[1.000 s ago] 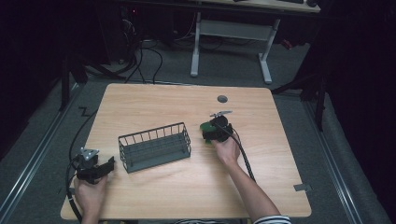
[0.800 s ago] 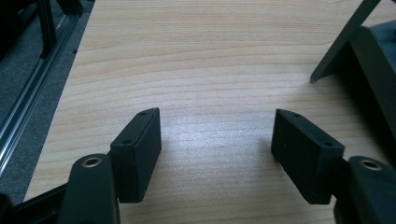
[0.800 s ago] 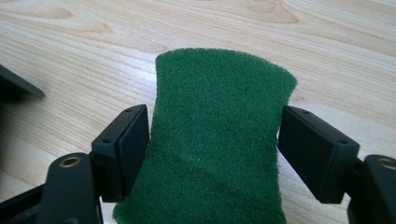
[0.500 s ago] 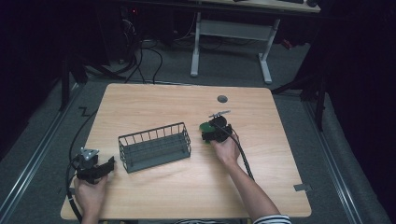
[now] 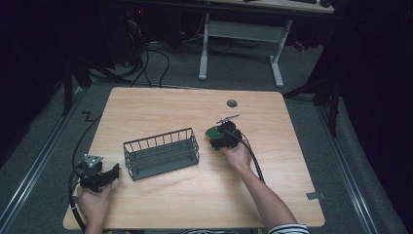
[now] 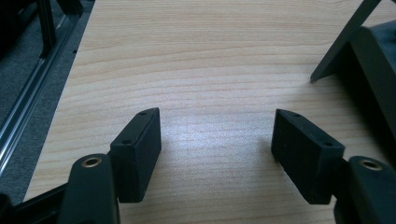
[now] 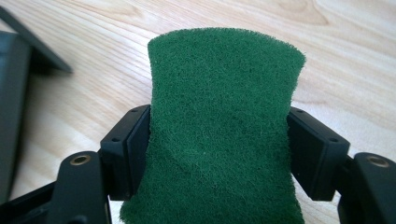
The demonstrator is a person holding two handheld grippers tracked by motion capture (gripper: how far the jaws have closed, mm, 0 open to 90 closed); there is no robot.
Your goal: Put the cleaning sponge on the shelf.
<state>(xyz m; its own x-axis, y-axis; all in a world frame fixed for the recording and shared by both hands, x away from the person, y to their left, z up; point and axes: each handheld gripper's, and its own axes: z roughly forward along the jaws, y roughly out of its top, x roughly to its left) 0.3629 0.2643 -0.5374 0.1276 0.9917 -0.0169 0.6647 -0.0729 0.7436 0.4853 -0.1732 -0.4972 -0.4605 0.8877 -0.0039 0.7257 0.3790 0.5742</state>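
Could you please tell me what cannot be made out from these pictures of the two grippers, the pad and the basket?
- Right gripper view: the green scouring pad, pinched between the right gripper, has its lower end cut off by the bottom edge.
- Left gripper view: the dark wire basket is cut off by the right edge.
- High view: the small dark round spot on the wooden table is too small to identify, and the open left gripper's jaw gap is hard to judge.

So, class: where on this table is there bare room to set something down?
The far strip between the basket and the grommet is bare, as is the near edge between the two forearms. It is crowded mid-table, where the right hand-held gripper holds a green pad beside the basket.
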